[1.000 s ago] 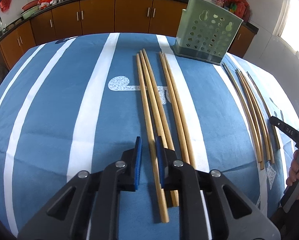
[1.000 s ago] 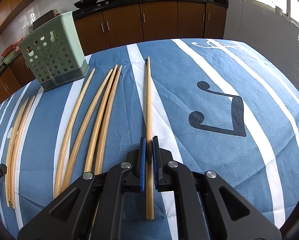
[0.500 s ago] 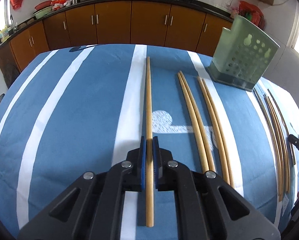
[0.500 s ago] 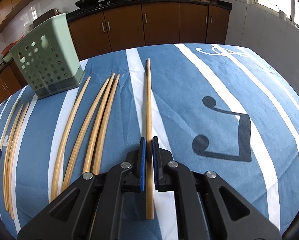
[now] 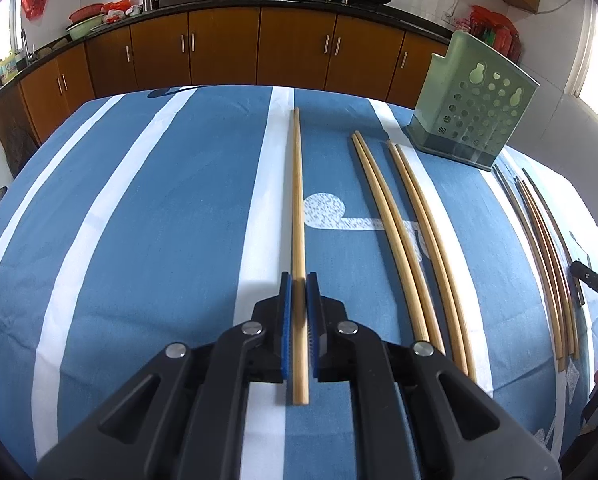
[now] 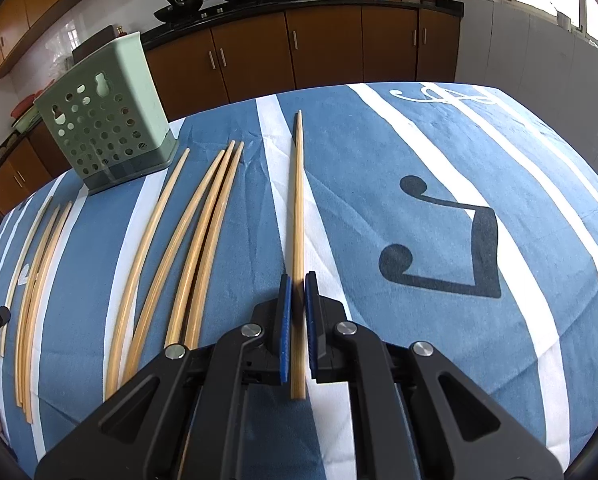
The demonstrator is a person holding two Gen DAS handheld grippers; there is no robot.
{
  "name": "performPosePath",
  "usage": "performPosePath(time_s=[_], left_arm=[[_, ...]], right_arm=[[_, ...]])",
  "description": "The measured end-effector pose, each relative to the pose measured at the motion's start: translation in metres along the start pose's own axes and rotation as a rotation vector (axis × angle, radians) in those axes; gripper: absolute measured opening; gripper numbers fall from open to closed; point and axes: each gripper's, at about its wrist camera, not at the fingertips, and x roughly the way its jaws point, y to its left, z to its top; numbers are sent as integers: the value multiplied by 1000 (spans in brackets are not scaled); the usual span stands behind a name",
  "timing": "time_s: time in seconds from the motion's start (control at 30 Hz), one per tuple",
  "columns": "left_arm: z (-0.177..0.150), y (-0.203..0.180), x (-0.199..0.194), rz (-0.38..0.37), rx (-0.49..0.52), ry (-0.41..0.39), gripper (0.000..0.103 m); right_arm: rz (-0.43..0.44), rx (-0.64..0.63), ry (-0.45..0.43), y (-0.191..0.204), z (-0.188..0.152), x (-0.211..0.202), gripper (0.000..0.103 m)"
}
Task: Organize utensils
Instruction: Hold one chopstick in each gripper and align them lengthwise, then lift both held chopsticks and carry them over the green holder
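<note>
My left gripper (image 5: 298, 280) is shut on a bamboo chopstick (image 5: 297, 200) that points straight ahead over the blue striped tablecloth. My right gripper (image 6: 298, 280) is shut on another bamboo chopstick (image 6: 298, 200), also pointing ahead. A green perforated utensil holder (image 5: 473, 120) stands at the far right in the left wrist view and at the far left in the right wrist view (image 6: 103, 128). Several loose chopsticks (image 5: 403, 232) lie on the cloth right of my left gripper. Several more chopsticks (image 6: 179, 248) lie left of my right gripper.
The table is covered by a blue cloth with white stripes (image 5: 139, 220). Brown kitchen cabinets (image 5: 227, 52) with pots on the counter run behind it. The other gripper's tip (image 5: 595, 284) and a hand show at the right edge.
My left gripper closed on one chopstick and carried it left, away from the others. My right gripper kept its chopstick and shifted slightly.
</note>
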Motion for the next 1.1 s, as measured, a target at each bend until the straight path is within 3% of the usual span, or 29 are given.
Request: performPosePath(time_s=[0.57, 0.7, 0.83, 1.1], left_arm=[[-10, -4, -6, 33, 30, 2, 9], [-14, -5, -8, 37, 46, 4, 8], [-12, -3, -13, 26, 47, 18, 8], [4, -5, -49, 7, 45, -84, 7]], right_arm=[[-28, -48, 3, 6, -4, -2, 8], [2, -37, 4, 1, -3, -5, 7], [33, -18, -60, -2, 2, -27, 7], [76, -10, -165, 0, 15, -63, 7]])
